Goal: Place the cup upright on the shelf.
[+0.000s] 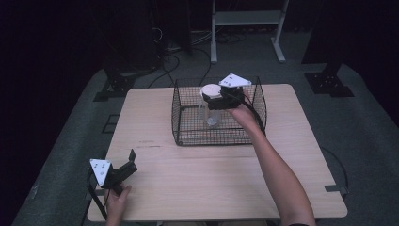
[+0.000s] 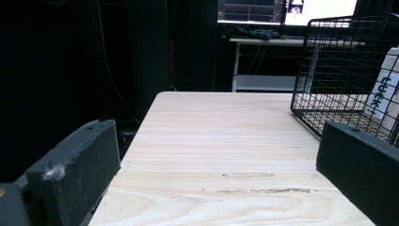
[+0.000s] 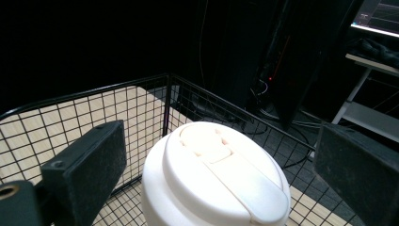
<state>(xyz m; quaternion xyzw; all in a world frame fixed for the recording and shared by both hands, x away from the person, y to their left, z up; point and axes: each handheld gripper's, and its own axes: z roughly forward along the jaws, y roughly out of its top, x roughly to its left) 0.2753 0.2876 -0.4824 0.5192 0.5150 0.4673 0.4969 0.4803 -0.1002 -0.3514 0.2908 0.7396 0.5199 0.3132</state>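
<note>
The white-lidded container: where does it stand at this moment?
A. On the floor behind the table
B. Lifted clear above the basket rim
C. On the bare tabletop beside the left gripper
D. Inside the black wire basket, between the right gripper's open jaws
D: the white-lidded container stands inside the wire basket, and the right gripper has an open jaw on either side of its lid.

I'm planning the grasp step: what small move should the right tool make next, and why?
Probably close the right tool on the white-lidded clear plastic container: its jaws stand open on either side of the lid, inside the black wire basket. The left tool rests idle on the wooden table.
</note>
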